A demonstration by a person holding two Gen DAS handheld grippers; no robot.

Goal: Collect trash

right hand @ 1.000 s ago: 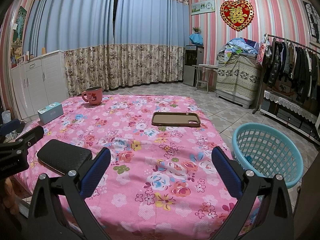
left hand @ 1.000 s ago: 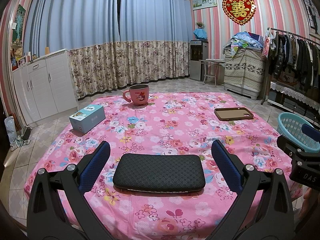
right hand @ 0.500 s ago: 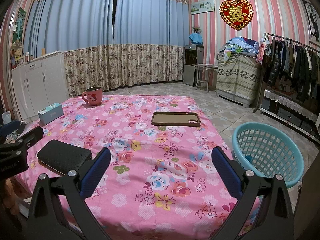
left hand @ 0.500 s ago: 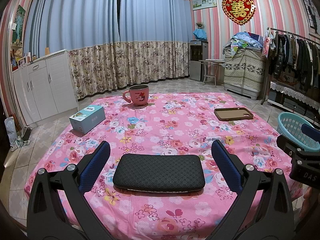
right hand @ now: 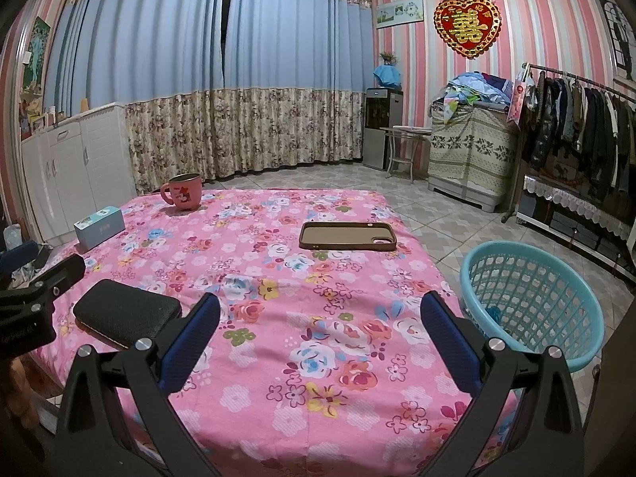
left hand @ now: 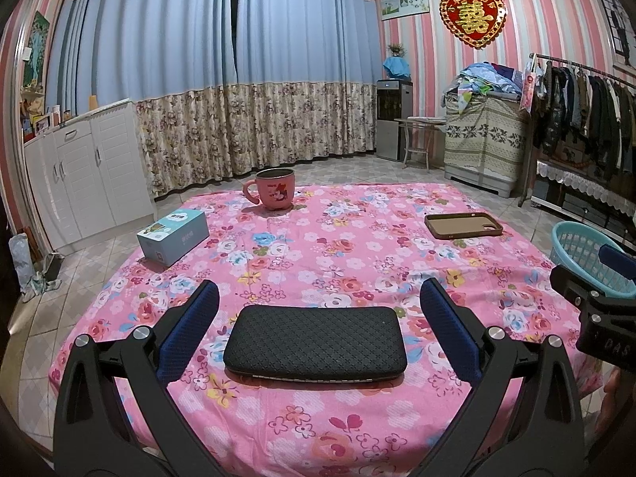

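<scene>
My left gripper point(left hand: 318, 306) is open above the near edge of a table with a pink flowered cloth point(left hand: 342, 246). A black quilted case point(left hand: 315, 342) lies flat between its blue fingers, which do not touch it. My right gripper point(right hand: 320, 310) is open over bare cloth, holding nothing. The black quilted case point(right hand: 125, 312) lies at its left. A turquoise mesh basket point(right hand: 532, 302) stands on the floor by the table's right side, with something small inside it. No loose trash shows on the cloth.
On the table are a pink mug point(left hand: 274, 189), a light blue box point(left hand: 173, 235) and a brown phone case point(left hand: 463, 225). White cabinets point(left hand: 83, 167) line the left wall. A clothes rack point(right hand: 576, 119) and a covered cabinet point(right hand: 469, 147) stand at the right.
</scene>
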